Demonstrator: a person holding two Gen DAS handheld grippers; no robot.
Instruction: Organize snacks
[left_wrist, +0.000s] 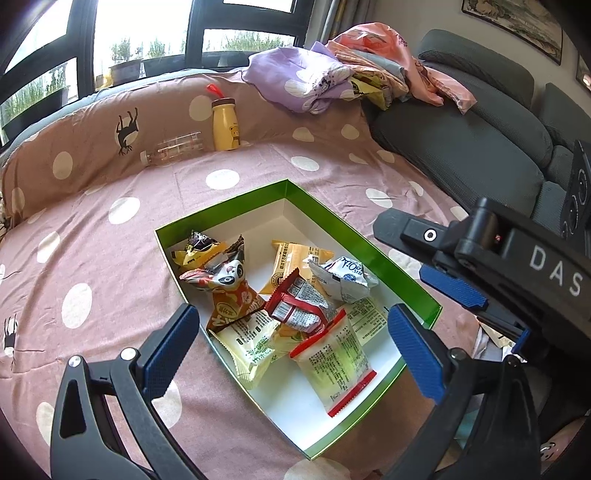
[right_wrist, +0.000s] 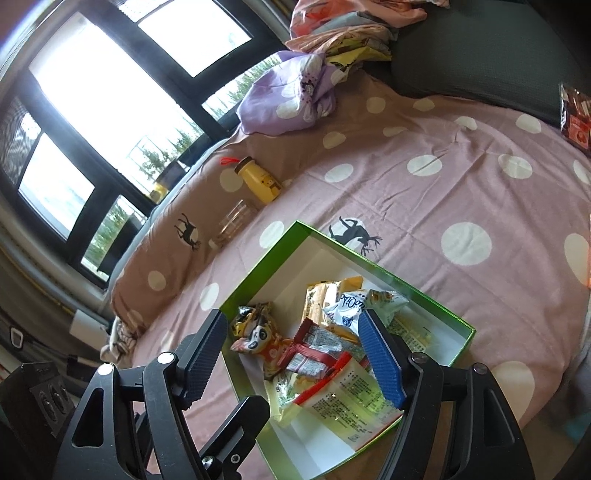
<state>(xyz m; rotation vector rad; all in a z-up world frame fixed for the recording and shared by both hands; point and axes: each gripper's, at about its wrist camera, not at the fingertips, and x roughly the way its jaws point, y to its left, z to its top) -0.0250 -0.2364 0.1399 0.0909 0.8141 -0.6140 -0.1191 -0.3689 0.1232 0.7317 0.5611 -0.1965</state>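
A green box (left_wrist: 236, 201) with a white inside sits on the pink dotted bedspread; it also shows in the right wrist view (right_wrist: 258, 266). It holds several snack packets: a panda-print packet (left_wrist: 232, 280), a red and grey packet (left_wrist: 299, 302), a clear packet with red seams (left_wrist: 332, 362), a white and blue packet (left_wrist: 343, 278). My left gripper (left_wrist: 291, 350) is open and empty, hovering over the box's near end. My right gripper (right_wrist: 291, 354) is open and empty above the box; its body shows in the left wrist view (left_wrist: 480, 266) at the right.
A yellow bottle (left_wrist: 225, 123) and a clear plastic bottle (left_wrist: 173, 149) lie against the brown bolster at the back. A pile of clothes (left_wrist: 332, 81) lies on the grey sofa (left_wrist: 461, 147). A red snack packet (right_wrist: 576, 114) lies at the far right edge of the bedspread.
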